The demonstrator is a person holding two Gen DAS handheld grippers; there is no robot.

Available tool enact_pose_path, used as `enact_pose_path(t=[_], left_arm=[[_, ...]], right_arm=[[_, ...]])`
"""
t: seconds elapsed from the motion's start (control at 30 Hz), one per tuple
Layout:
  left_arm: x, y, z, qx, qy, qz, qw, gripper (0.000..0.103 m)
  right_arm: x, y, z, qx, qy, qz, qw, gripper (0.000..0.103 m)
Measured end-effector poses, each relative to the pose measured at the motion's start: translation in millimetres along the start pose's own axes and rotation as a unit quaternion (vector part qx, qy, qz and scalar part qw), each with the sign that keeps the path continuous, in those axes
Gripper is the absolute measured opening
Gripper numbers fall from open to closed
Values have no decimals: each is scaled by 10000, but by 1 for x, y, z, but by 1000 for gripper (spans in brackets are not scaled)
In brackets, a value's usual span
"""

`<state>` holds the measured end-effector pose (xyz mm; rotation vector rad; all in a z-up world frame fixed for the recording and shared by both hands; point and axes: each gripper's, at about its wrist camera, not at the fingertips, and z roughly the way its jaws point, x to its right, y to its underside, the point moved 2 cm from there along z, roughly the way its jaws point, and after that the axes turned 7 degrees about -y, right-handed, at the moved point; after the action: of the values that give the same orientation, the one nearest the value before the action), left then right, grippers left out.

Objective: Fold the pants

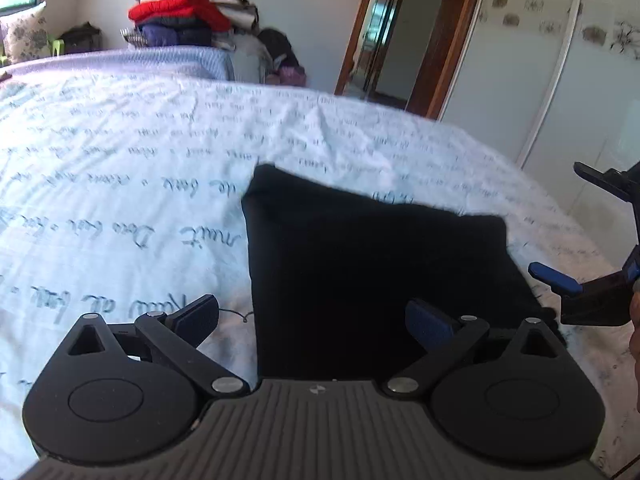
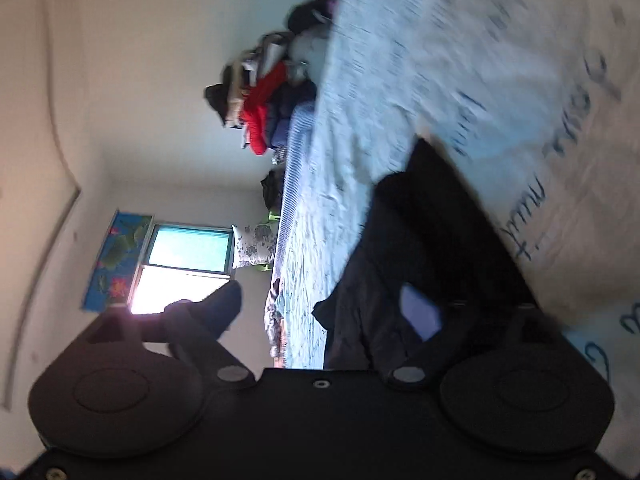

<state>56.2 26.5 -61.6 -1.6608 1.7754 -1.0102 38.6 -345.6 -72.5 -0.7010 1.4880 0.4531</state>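
Now: black pants folded on the bed, both grippers spread wide

Right in the middle of the bed (image 1: 120,168) lie the black pants (image 1: 372,272), folded into a compact, roughly square bundle on the pale sheet printed with handwriting. The left gripper (image 1: 316,316) hovers at the near edge of the bundle with its jaws spread well apart; one blue-padded finger sits over the bare sheet to the left of the cloth, the other over the dark fabric, and neither pad presses on anything that I can see. A thin dark thread lies on the sheet just beside the left finger.

The right gripper (image 1: 560,240) shows at the right edge of the left wrist view, turned on its side, beside the right edge of the pants. From its own camera the right gripper (image 2: 324,308) is rolled so that the bed runs up the frame; its jaws stand wide, with one finger out in the air against the bright window (image 2: 188,248) and the other over the loose dark fabric of the pants (image 2: 420,240). Whether that pad touches the cloth I cannot tell, as the picture is blurred.

Beyond the far side of the bed a pile of clothes (image 1: 188,12) with a red jacket on top is stacked by the wall, near an open wooden doorway (image 1: 384,36) and a white wardrobe (image 1: 560,60).
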Motion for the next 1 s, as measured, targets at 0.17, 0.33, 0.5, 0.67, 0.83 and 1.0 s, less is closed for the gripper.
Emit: enact_pose_path(t=[0.17, 0.33, 0.5, 0.67, 0.83, 1.0], left_arm=[[14, 13, -19, -29, 306, 122, 9995, 101], [13, 36, -11, -472, 180, 219, 9985, 102], [22, 11, -42, 146, 460, -21, 9988, 101], [41, 20, -20, -164, 1240, 64, 9921, 103], [52, 44, -24, -35, 1012, 862, 9911, 101], [50, 13, -38, 364, 1120, 721, 9904, 101]], right_arm=[[2, 31, 15, -692, -177, 19, 9974, 95], [35, 28, -1, -538, 220, 523, 9969, 62], [-12, 33, -5, -450, -73, -125, 9989, 95], [-7, 36, 30, -810, 34, -167, 9966, 95], [27, 31, 15, -728, 464, 133, 9962, 67], [-15, 23, 11, -476, 236, -539, 9971, 95]])
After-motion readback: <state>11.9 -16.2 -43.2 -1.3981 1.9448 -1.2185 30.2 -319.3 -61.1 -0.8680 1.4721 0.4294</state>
